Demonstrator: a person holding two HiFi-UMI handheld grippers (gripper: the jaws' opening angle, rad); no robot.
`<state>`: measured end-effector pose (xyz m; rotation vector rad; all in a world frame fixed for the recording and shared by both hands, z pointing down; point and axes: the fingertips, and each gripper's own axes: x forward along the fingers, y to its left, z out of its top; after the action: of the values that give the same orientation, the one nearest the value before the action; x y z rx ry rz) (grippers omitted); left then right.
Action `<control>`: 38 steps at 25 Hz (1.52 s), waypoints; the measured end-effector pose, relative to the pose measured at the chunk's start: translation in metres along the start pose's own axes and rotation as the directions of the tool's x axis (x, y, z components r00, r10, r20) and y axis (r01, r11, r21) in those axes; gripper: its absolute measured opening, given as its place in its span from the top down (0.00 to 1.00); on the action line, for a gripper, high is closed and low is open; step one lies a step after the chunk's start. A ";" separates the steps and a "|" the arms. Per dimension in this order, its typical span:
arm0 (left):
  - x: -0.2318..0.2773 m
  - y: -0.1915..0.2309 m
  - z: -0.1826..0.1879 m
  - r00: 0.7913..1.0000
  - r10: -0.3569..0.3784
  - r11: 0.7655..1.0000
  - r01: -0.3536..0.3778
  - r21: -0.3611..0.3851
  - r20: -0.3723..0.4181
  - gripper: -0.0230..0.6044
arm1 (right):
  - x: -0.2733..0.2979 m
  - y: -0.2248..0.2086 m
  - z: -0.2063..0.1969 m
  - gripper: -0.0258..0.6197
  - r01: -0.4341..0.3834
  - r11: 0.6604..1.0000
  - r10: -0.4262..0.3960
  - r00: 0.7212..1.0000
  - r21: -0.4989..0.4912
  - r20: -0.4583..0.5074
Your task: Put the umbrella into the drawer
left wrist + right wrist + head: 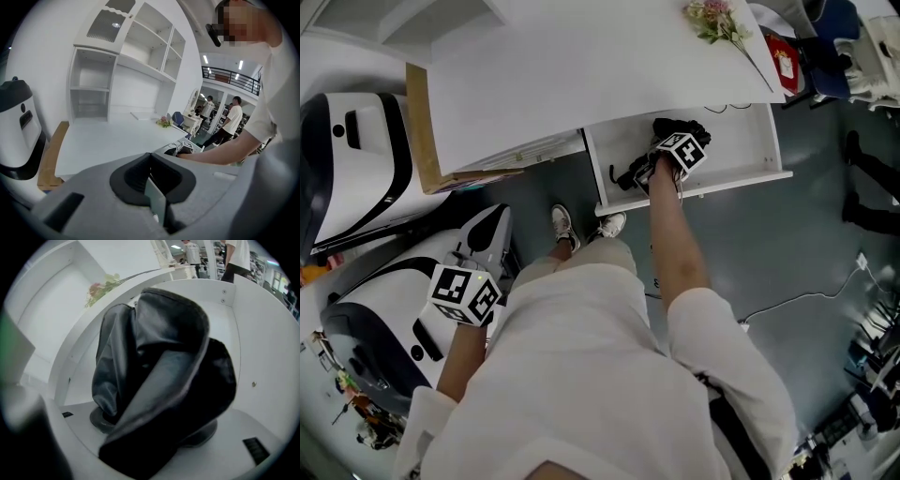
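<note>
A folded black umbrella (689, 127) lies in the open white drawer (694, 192) under the desk's right end. My right gripper (675, 142) points steeply down into the drawer. In the right gripper view the umbrella (159, 376) fills the space between the jaws of that gripper (154, 427), its fabric resting against both pads, with the drawer's walls (262, 348) around it. My left gripper (473, 281) hangs low at my left side, away from the drawer. In its own view the left gripper (154, 187) has its jaws together with nothing between them.
The white desk (581, 66) carries a bunch of flowers (717, 19) at its right end. Two white-and-black machines (356, 159) stand at the left. My shoes (567, 225) are on the grey floor before the drawer. A cable (797, 300) runs at the right. People (232, 117) stand far off.
</note>
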<state>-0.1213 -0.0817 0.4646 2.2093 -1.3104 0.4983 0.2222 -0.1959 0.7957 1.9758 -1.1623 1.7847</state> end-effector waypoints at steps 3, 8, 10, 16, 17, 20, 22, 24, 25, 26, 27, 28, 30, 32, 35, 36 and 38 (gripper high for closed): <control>0.003 0.004 -0.002 1.000 -0.017 1.000 0.017 -0.005 -0.001 0.94 | 0.001 0.007 0.001 0.48 0.003 0.999 -0.003 1.000 -0.036 -0.013; 0.011 0.010 -0.008 0.998 -0.062 0.998 0.062 -0.017 -0.010 0.94 | -0.003 0.013 0.001 0.39 -0.080 0.996 0.082 0.996 0.036 -0.044; 0.016 0.014 -0.008 0.996 -0.085 0.996 0.085 -0.016 -0.013 0.94 | -0.010 0.013 0.001 0.36 -0.087 0.995 0.088 0.995 0.043 -0.037; 0.039 0.030 0.006 0.986 -0.168 0.985 0.168 0.040 0.004 0.94 | -0.046 0.032 0.014 0.37 -0.155 0.985 0.149 0.986 0.080 0.077; 0.043 0.029 0.007 0.983 -0.184 0.981 0.183 0.063 0.000 0.94 | -0.054 0.036 0.016 0.39 -0.176 0.981 0.169 0.981 0.078 0.093; 0.048 0.023 0.011 0.972 -0.235 0.966 0.235 0.108 -0.012 0.94 | -0.081 0.040 0.010 0.44 -0.211 0.976 0.204 0.972 0.048 0.120; 0.052 0.016 0.022 0.962 -0.273 0.953 0.272 0.133 -0.004 0.94 | -0.099 0.041 0.007 0.52 -0.208 0.978 0.205 0.968 0.004 0.142; 0.057 0.007 0.035 0.948 -0.317 0.936 0.311 0.165 0.011 0.94 | -0.116 0.041 0.005 0.61 -0.189 0.980 0.196 0.965 -0.057 0.174; 0.060 0.002 0.042 0.941 -0.339 0.925 0.330 0.190 0.020 0.94 | -0.125 0.042 0.003 0.65 -0.180 0.980 0.192 0.963 -0.080 0.190; 0.062 -0.002 0.051 0.933 -0.359 0.913 0.344 0.219 0.030 0.94 | -0.133 0.042 0.001 0.67 -0.174 0.980 0.190 0.960 -0.094 0.206; 0.063 -0.005 0.059 0.926 -0.375 0.901 0.354 0.250 0.041 0.94 | -0.139 0.043 -0.001 0.71 -0.171 0.980 0.190 0.957 -0.101 0.220; 0.063 -0.008 0.067 0.920 -0.388 0.892 0.360 0.275 0.054 0.94 | -0.145 0.042 -0.004 0.75 -0.167 0.980 0.187 0.955 -0.104 0.230; 0.060 -0.012 0.081 0.909 -0.408 0.878 0.368 0.306 0.079 0.94 | -0.157 0.039 -0.011 0.85 -0.151 0.982 0.176 0.953 -0.116 0.246; 0.055 -0.017 0.092 0.900 -0.424 0.870 0.372 0.323 0.104 0.94 | -0.171 0.040 -0.015 0.96 -0.151 0.977 0.187 0.946 -0.151 0.264; 0.048 -0.027 0.107 0.881 -0.452 0.856 0.385 0.344 0.138 0.94 | -0.201 0.059 -0.013 0.96 -0.235 0.942 0.302 0.904 -0.239 0.304; 0.044 -0.030 0.110 0.874 -0.465 0.849 0.393 0.353 0.145 0.94 | -0.212 0.066 -0.012 0.96 -0.263 0.928 0.342 0.884 -0.264 0.318; 0.037 -0.033 0.116 0.861 -0.482 0.838 0.401 0.370 0.160 0.94 | -0.233 0.081 -0.009 0.96 -0.307 0.901 0.406 0.847 -0.307 0.343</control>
<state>-0.0689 -0.1640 0.3839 2.8244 -0.8078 0.2739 0.1750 -0.1516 0.5574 2.1354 -1.8945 1.3147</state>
